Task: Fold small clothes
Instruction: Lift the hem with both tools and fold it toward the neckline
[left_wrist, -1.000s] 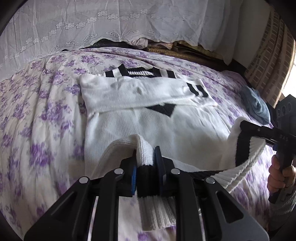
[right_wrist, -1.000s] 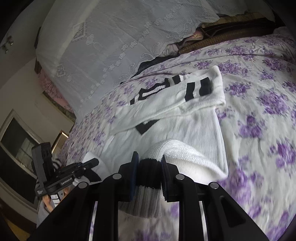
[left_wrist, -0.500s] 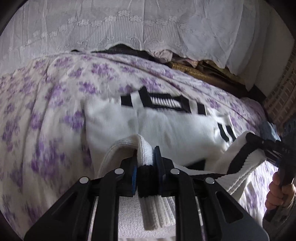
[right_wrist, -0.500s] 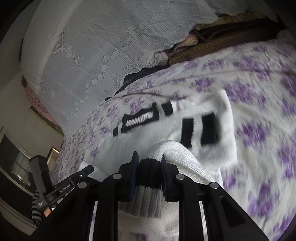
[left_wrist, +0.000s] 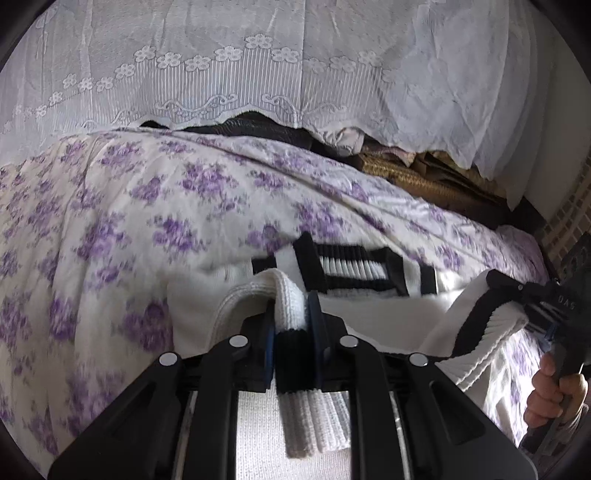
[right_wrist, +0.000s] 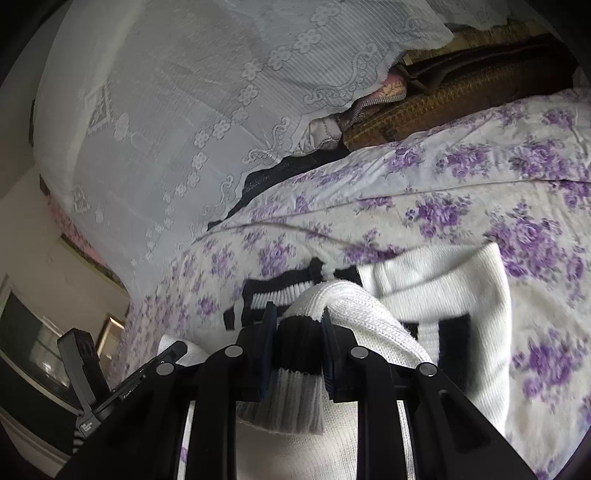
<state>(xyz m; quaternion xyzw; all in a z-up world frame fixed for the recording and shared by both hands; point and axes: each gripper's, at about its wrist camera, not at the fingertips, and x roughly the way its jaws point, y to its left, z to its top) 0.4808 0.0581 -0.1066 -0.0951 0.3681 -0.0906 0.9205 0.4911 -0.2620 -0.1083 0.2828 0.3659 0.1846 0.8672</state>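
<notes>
we hold the white ribbed knit sweater with black stripes (left_wrist: 369, 317) on the purple-flowered bedspread (left_wrist: 110, 206). left gripper (left_wrist: 291, 332) jaws clamp the ribbed hem at one corner; right gripper (right_wrist: 298, 332) jaws clamp the other. we judge the paired grip keeps the hem level so it lands square near the striped collar (left_wrist: 351, 266).

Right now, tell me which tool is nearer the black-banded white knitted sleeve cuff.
Right. The right tool sits just left of the cuff; the left tool is farther left. Both grip the white knitted sweater.
</notes>
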